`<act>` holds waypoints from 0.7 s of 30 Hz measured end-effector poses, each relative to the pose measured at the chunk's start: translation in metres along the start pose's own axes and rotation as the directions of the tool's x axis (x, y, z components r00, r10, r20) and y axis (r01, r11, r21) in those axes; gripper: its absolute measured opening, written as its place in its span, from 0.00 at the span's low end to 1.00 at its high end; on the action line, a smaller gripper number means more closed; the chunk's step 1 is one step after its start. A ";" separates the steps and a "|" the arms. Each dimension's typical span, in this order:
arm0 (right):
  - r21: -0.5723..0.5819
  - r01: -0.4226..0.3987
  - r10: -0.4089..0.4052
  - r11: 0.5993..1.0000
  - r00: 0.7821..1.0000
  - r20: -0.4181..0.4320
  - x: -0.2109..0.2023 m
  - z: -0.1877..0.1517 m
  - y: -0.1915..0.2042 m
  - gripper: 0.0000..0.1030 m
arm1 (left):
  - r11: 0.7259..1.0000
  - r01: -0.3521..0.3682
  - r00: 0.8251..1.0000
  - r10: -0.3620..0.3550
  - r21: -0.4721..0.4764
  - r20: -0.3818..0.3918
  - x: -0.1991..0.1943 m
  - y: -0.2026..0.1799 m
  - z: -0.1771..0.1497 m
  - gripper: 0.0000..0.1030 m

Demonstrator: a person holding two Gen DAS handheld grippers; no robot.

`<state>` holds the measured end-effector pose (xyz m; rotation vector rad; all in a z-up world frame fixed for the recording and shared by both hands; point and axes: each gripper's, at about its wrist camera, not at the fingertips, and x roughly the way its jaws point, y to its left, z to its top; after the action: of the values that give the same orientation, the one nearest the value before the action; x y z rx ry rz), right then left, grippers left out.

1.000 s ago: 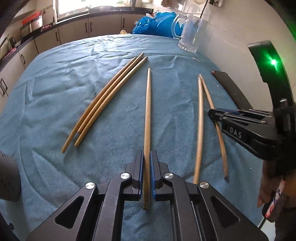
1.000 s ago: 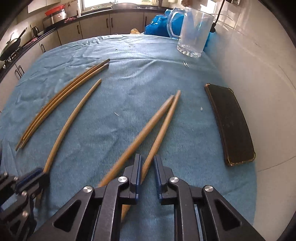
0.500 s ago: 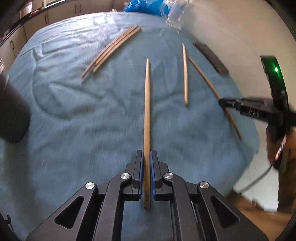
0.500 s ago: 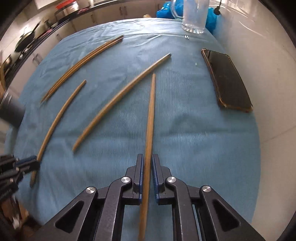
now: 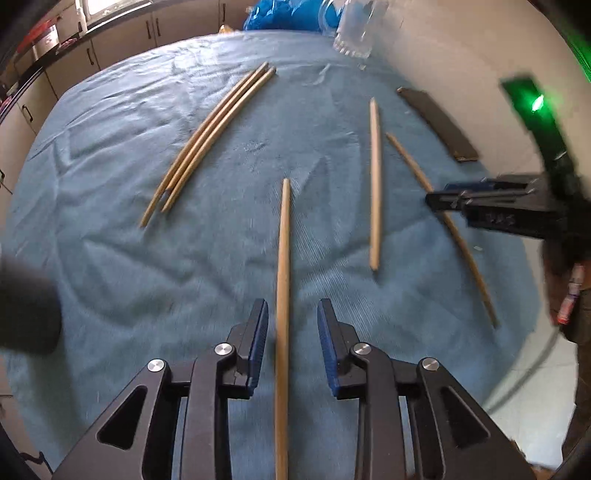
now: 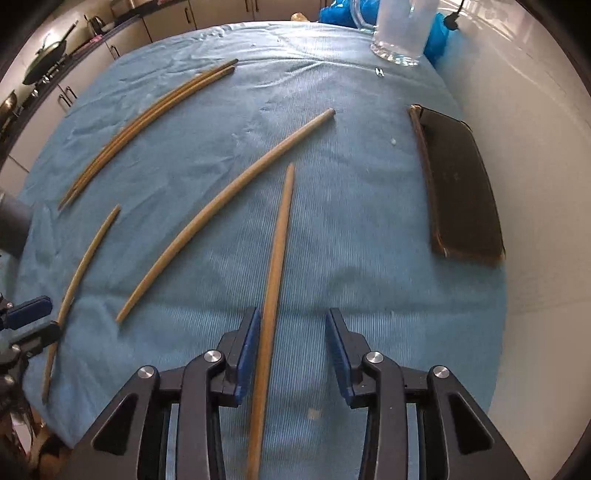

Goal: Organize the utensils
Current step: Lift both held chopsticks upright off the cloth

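At the desk's left edge a dark blurred shape (image 5: pixel 26 306) intrudes, what it is I cannot tell; the desk (image 5: pixel 110 155) is covered by a blue cloth; toward its far left lie three chopsticks (image 5: pixel 207 144) bundled side by side, touching; nearer the front edge the left gripper (image 5: pixel 291 332) stands open, its blue pads apart, with one chopstick (image 5: pixel 283 258) lying between them and touching neither pad; a second ago that gripper was clamped on this stick and its jaws have just been opening; right of it lies a lone chopstick (image 5: pixel 375 177), well clear of the others; next a further chopstick (image 6: pixel 275 266) runs up between the fingers of the right gripper (image 6: pixel 291 343), close beside the left pad, whether touching it I cannot tell, the right pad well off it; this gripper too held its stick tight before and its jaws have just been opening; at the desk's right edge lies a dark phone (image 6: pixel 461 184) flat beside the white wall; at the far right corner a clear glass mug (image 6: pixel 402 33) stands upright with a blue plastic bag (image 6: pixel 336 14) behind it; nothing lies across either released stick; the bundle, the lone stick, phone and mug sit as before.
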<state>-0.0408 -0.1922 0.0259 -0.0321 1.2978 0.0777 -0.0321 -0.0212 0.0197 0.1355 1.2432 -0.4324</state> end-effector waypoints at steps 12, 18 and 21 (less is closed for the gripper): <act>-0.040 -0.029 0.022 0.999 0.983 -0.182 0.026 0.066 0.003 0.31 | 0.998 -0.043 0.993 0.048 0.049 -0.106 0.020 -0.008 0.050 0.25; -0.145 0.018 -0.028 0.989 0.997 -0.067 0.020 0.047 0.029 0.09 | 0.987 -0.094 0.993 0.101 0.129 -0.055 0.025 -0.018 0.047 0.07; -0.141 0.025 -0.026 0.990 1.000 -0.005 0.016 0.033 0.034 0.07 | 0.996 -0.059 0.998 0.060 0.068 -0.010 0.015 -0.009 0.037 0.06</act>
<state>-0.0069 -0.1556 0.0200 -0.1703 1.2970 0.1476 0.0012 -0.0455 0.0188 0.2320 1.2333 -0.4228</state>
